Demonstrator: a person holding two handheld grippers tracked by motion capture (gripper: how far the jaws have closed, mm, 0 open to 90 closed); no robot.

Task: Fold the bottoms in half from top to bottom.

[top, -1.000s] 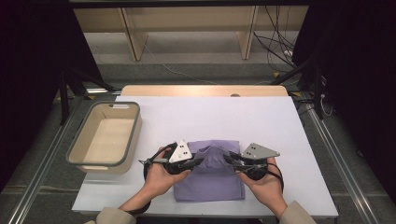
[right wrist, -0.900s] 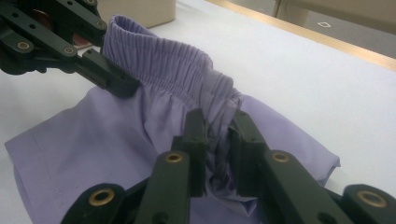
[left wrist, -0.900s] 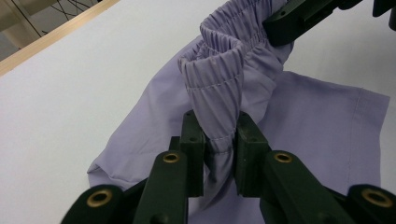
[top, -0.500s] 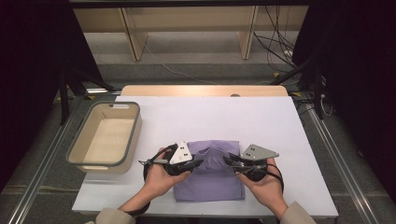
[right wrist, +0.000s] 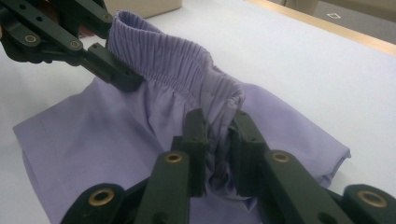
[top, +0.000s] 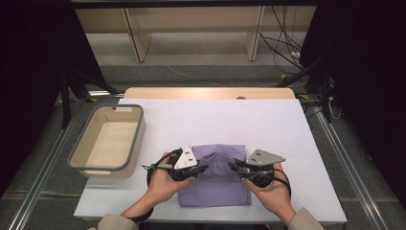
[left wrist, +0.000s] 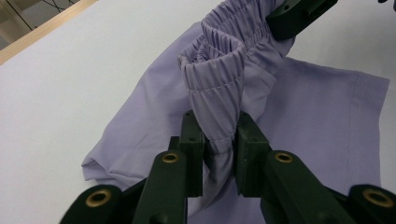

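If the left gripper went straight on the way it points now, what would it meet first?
Most likely the right gripper, which holds the other end of the same gathered waistband. The left gripper already grips that band, so the cloth would bunch up first.

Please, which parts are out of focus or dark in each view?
High view: surroundings dark, table evenly lit and sharp. Left gripper view: the waistband is sharp, nearest jaw bases soft. Right gripper view: the shorts are clear, far table edge blurred.
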